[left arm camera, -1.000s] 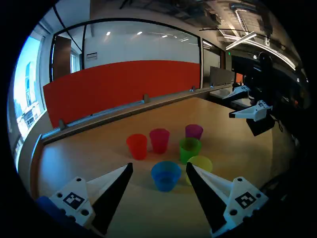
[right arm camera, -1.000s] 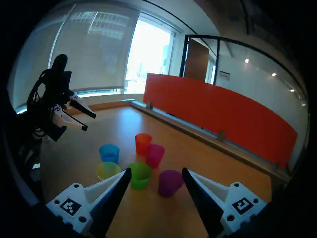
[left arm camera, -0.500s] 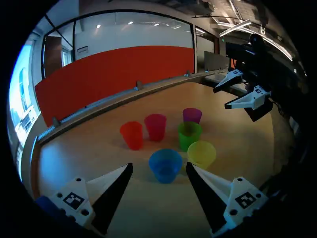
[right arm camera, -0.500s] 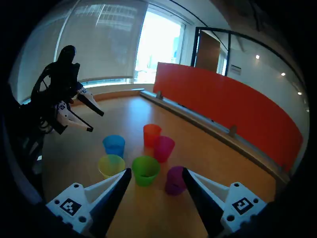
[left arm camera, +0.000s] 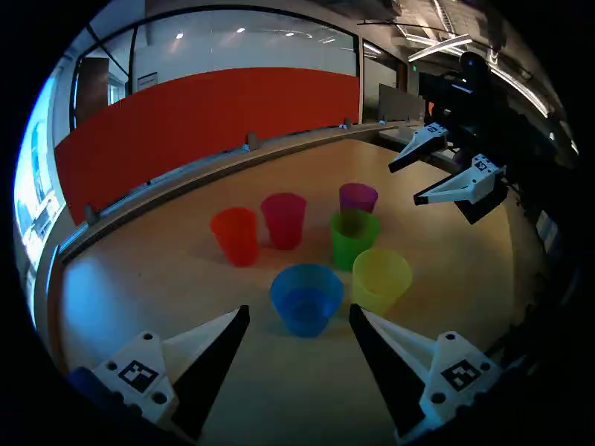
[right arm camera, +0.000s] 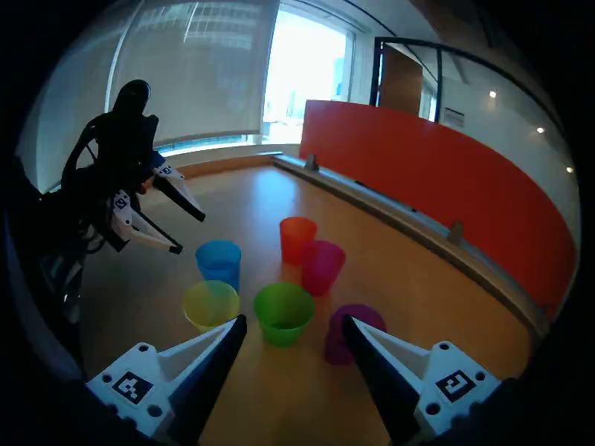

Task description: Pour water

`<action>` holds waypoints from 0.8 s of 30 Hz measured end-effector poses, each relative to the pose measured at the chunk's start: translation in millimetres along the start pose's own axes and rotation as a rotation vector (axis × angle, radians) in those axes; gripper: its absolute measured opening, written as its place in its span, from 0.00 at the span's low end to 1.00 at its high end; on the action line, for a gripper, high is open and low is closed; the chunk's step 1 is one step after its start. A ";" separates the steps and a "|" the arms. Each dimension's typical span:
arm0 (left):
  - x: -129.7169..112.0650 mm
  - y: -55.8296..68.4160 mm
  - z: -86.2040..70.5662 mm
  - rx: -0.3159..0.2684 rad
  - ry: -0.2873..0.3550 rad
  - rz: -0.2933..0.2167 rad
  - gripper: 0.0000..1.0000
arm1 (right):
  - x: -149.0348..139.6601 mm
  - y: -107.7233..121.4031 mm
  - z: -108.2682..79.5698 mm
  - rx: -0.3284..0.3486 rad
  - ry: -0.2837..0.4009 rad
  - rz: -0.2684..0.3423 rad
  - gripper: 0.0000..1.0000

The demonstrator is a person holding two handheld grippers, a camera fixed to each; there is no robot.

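Several plastic cups stand close together on the wooden table point(left arm camera: 186, 275). In the left gripper view the blue cup point(left arm camera: 306, 299) is nearest, in front of my open left gripper point(left arm camera: 299, 324), with the yellow cup point(left arm camera: 380, 279), green cup point(left arm camera: 352, 236), purple cup point(left arm camera: 358, 198), pink cup point(left arm camera: 283, 219) and orange cup point(left arm camera: 235, 235) beyond. My right gripper point(left arm camera: 407, 182) hovers open at the far right. In the right gripper view my open right gripper point(right arm camera: 291, 331) faces the green cup point(right arm camera: 283, 312) and purple cup point(right arm camera: 349, 331); the left gripper point(right arm camera: 187, 230) hangs open by the blue cup point(right arm camera: 219, 262). Water in any cup: cannot tell.
An orange partition point(left arm camera: 201, 123) with a rail runs along the table's far edge. Bright windows with blinds point(right arm camera: 193, 67) lie behind the left gripper in the right gripper view. A glass wall and ceiling lights point(left arm camera: 245, 44) stand behind the partition.
Both grippers have come closer to the cups. The blue cup sits nearer between the left fingers; the green and purple cups are closer to the right fingers. Both stay open.
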State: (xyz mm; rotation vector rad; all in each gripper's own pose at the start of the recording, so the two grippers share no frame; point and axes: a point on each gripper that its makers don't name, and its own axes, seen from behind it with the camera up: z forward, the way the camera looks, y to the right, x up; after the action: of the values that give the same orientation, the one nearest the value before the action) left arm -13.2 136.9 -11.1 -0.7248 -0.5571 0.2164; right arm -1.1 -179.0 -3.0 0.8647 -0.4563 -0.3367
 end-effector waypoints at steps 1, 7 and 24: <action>-1.1 0.2 1.5 -0.003 -0.003 -0.001 1.00 | -1.2 -0.7 1.8 0.004 -0.002 0.001 0.99; -7.5 4.3 9.8 -0.025 -0.015 -0.001 1.00 | -7.6 -3.4 10.5 0.022 -0.015 -0.002 0.99; -20.1 9.2 33.0 -0.058 -0.043 -0.001 1.00 | -24.4 -11.2 32.7 0.052 -0.054 -0.015 0.99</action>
State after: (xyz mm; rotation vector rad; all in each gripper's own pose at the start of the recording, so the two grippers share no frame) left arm -48.2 154.8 -5.3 -0.7779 -0.6064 0.2154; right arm -39.7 -195.8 0.6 0.9112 -0.5105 -0.3639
